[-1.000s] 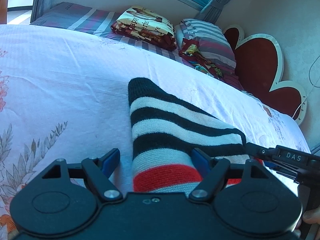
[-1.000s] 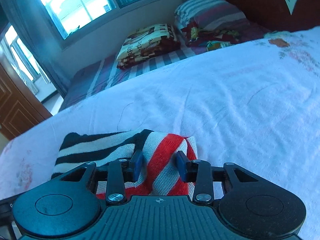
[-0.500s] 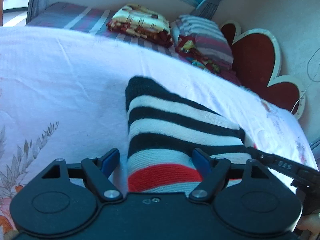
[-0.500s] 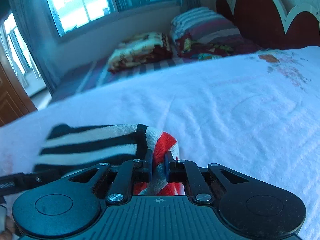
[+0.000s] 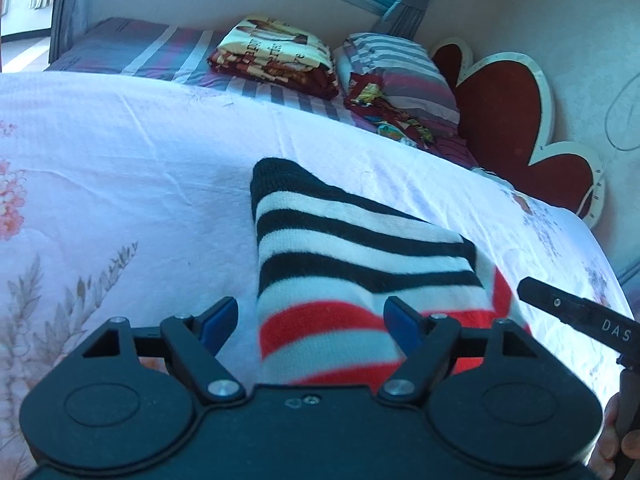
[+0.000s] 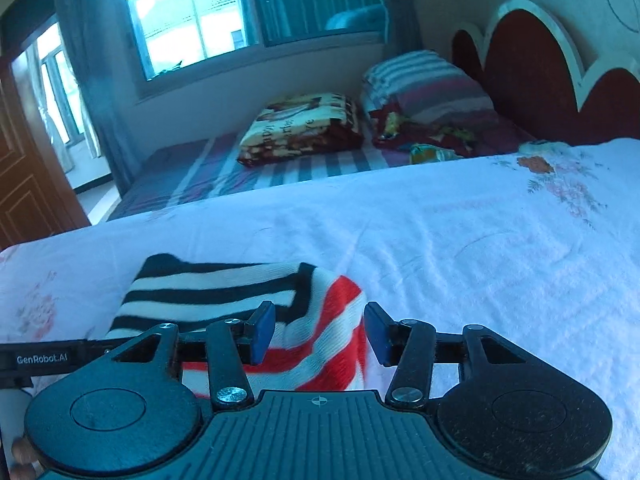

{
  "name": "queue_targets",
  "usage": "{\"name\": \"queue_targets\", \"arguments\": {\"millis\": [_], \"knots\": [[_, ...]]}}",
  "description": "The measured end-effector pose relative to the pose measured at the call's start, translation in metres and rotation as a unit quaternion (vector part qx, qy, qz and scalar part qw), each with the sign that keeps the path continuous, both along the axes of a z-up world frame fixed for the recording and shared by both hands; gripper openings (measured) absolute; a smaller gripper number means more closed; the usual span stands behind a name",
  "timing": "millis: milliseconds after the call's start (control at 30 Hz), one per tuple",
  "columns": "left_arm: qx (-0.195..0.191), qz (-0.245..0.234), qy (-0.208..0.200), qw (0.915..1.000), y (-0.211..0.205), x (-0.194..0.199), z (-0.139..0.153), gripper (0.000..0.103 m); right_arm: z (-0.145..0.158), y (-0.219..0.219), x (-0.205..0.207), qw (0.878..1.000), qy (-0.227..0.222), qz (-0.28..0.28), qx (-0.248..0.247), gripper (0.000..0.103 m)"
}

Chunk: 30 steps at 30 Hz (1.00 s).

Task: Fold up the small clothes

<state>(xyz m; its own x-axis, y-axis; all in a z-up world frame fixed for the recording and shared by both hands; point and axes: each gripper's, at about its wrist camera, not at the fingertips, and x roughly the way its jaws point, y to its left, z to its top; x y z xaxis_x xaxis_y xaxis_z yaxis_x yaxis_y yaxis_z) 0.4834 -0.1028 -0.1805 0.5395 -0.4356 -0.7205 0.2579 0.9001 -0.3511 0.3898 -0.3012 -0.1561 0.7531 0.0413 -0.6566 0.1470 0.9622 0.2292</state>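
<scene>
A small knitted garment [image 5: 352, 256] with black, white and red stripes lies folded on the white floral bedsheet [image 5: 120, 168]. My left gripper [image 5: 310, 318] is open, its blue pads either side of the garment's near red-striped end. In the right wrist view the same garment [image 6: 224, 300] lies left of centre. My right gripper [image 6: 320, 330] is open around its red-striped corner. The right gripper's finger [image 5: 576, 312] shows at the right edge of the left wrist view, just beyond the garment.
A folded patterned blanket [image 5: 276, 52] and striped pillows [image 5: 396, 68] lie at the far side of the bed, by a red scalloped headboard [image 5: 508, 120]. A window [image 6: 192, 20] and a wooden door [image 6: 24, 184] stand beyond the bed.
My right gripper closed on the garment's red-striped corner, then opened and let it go. The corner now lies flatter. My left gripper stayed open in place.
</scene>
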Motion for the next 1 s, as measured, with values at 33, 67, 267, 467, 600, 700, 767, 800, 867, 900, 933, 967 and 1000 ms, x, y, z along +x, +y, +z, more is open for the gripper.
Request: {"name": "queue_targets", "arguments": {"millis": [33,67,267,467,600,700,767,800,867,900,933,967,1000], "knots": [[-0.001,-0.001,-0.002,1.0000,0.003,-0.005,0.002,0.079,0.000,0.002,-0.004,1.000,0.002,0.004,0.006,0.050],[-0.003,-0.002,-0.003,1.0000,0.006,-0.010,0.004,0.079,-0.001,0.003,-0.009,1.000,0.006,0.006,0.009,0.050],[-0.024,0.004,0.011,0.9996,0.022,-0.037,-0.001,0.080,-0.026,-0.010,-0.028,0.998,0.050,-0.001,0.044,0.050],[-0.052,0.017,0.033,0.9980,0.027,-0.040,-0.011,0.082,-0.050,-0.033,-0.039,0.989,0.066,-0.027,0.130,0.050],[-0.060,0.018,0.042,0.9972,0.027,-0.035,-0.019,0.086,-0.057,-0.039,-0.039,0.986,0.063,-0.031,0.152,0.050],[-0.077,0.018,0.062,0.9949,0.031,-0.032,-0.020,0.085,-0.053,-0.044,-0.040,0.984,0.062,-0.031,0.167,0.050],[-0.092,0.002,0.075,0.9930,0.031,-0.033,-0.021,0.083,-0.050,-0.045,-0.038,0.982,0.057,-0.018,0.181,0.051],[-0.097,-0.008,0.078,0.9922,0.029,-0.033,-0.022,0.083,-0.052,-0.046,-0.036,0.980,0.060,-0.014,0.190,0.051],[-0.092,-0.019,0.074,0.9929,0.023,-0.032,-0.029,0.084,-0.057,-0.045,-0.032,0.978,0.071,-0.008,0.194,0.051],[-0.096,-0.018,0.072,0.9926,0.022,-0.032,-0.031,0.083,-0.060,-0.046,-0.031,0.977,0.072,-0.006,0.202,0.051],[-0.099,-0.017,0.071,0.9924,0.021,-0.032,-0.032,0.083,-0.062,-0.047,-0.030,0.974,0.073,-0.005,0.212,0.051],[-0.101,-0.019,0.070,0.9922,0.019,-0.031,-0.033,0.079,-0.065,-0.048,-0.029,0.973,0.075,-0.004,0.220,0.051],[-0.104,-0.025,0.068,0.9920,0.016,-0.030,-0.033,0.075,-0.067,-0.049,-0.029,0.971,0.077,-0.002,0.227,0.050]]}}
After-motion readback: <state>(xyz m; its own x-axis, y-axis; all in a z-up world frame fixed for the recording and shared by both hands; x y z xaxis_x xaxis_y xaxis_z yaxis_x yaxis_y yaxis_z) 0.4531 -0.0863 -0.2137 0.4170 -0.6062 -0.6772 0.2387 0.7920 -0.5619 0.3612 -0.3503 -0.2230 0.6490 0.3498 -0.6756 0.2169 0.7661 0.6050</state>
